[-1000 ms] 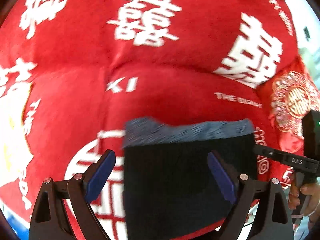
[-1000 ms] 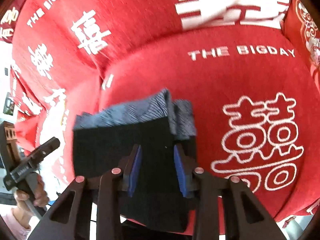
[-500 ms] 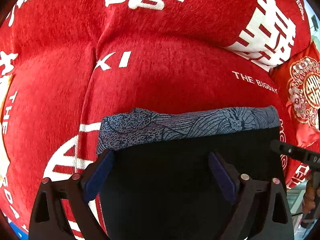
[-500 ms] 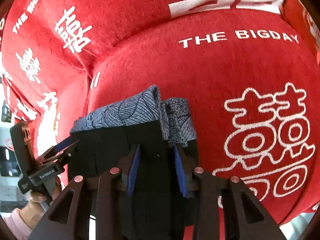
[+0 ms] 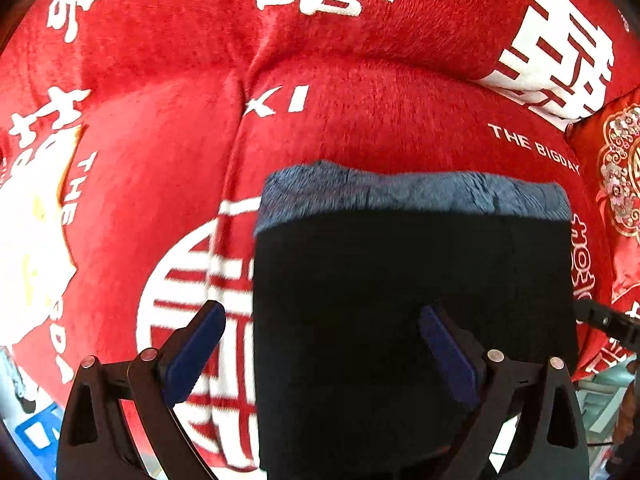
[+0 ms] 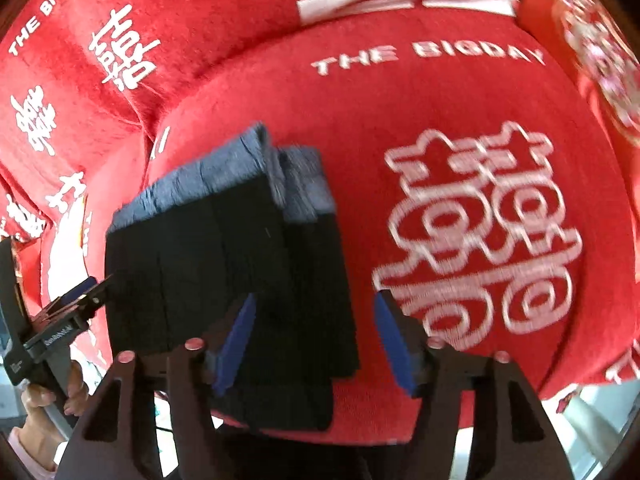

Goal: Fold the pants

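Note:
The folded black pants [image 5: 400, 300] lie on the red seat cushion [image 5: 380, 120], their blue-grey patterned waistband [image 5: 400, 196] at the far edge. My left gripper [image 5: 320, 340] points down over them with its jaws opening. One pad hangs off the left edge and the other over the cloth, neither pressing. In the right wrist view the pants [image 6: 200, 260] show stacked layers. My right gripper [image 6: 316, 336] straddles their right edge, jaws opening, pads clear of the cloth. The left gripper [image 6: 68, 312] appears there too, held by a hand [image 6: 52, 392].
The red sofa backrest [image 6: 200, 20] with white lettering rises behind the seat. A red cushion with gold embroidery [image 5: 620, 172] sits at the right end. The seat's front edge runs just below the pants. The right gripper's tip [image 5: 608, 324] reaches in from the right.
The right jaws, narrow around the pants' layers before, have spread wide apart. The left jaws have widened slightly, and both views have shifted a little over the pants.

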### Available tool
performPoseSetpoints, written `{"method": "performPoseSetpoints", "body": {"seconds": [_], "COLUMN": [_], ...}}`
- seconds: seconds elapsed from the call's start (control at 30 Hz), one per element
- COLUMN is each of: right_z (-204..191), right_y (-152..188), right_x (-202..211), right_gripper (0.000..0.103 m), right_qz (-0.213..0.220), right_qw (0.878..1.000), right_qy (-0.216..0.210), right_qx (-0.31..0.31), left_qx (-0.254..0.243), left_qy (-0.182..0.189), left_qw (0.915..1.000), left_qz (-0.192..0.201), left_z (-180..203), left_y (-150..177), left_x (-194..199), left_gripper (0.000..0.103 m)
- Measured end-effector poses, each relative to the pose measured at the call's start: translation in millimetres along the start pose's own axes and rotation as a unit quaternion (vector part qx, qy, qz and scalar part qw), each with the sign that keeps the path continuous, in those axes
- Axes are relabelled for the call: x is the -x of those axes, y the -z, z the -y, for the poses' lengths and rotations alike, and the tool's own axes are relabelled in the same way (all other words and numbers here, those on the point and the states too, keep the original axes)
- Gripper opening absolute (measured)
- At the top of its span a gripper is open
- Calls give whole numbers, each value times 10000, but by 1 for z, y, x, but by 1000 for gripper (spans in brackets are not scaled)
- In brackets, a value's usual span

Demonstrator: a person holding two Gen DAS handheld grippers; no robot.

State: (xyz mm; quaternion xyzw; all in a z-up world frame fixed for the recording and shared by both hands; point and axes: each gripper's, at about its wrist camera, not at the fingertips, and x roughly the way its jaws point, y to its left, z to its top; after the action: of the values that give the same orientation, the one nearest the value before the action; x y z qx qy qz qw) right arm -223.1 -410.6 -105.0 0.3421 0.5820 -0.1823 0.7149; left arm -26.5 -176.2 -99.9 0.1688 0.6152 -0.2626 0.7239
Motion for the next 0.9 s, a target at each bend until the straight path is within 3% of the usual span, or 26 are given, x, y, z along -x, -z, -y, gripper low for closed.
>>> {"method": "performPoseSetpoints", "body": {"seconds": [0.37,0.5,0.63,0.9], "right_z": [-24,-40,-56,-81], "right_y": [50,56,56,63], "right_x": [26,39,53,68], "right_gripper": [87,103,103,103], "right_qz": [-55,21,135,-82], "right_qw": [9974,9963,9954,9951], "right_qy": [664,801,855,865], "right_qx": [259,322,401,469], "left_qx": [-299,-315,-216,-172], "left_qy": [-342,-422,-558,-834], "left_qw": [9987,9982,9977,9954], "left_qz": [-235,-278,-327,-436], "left_z": [20,23,20,15], "left_y": [34,42,47,53], "left_x": [45,59,73,90], "left_gripper": [102,102,102,102]}}
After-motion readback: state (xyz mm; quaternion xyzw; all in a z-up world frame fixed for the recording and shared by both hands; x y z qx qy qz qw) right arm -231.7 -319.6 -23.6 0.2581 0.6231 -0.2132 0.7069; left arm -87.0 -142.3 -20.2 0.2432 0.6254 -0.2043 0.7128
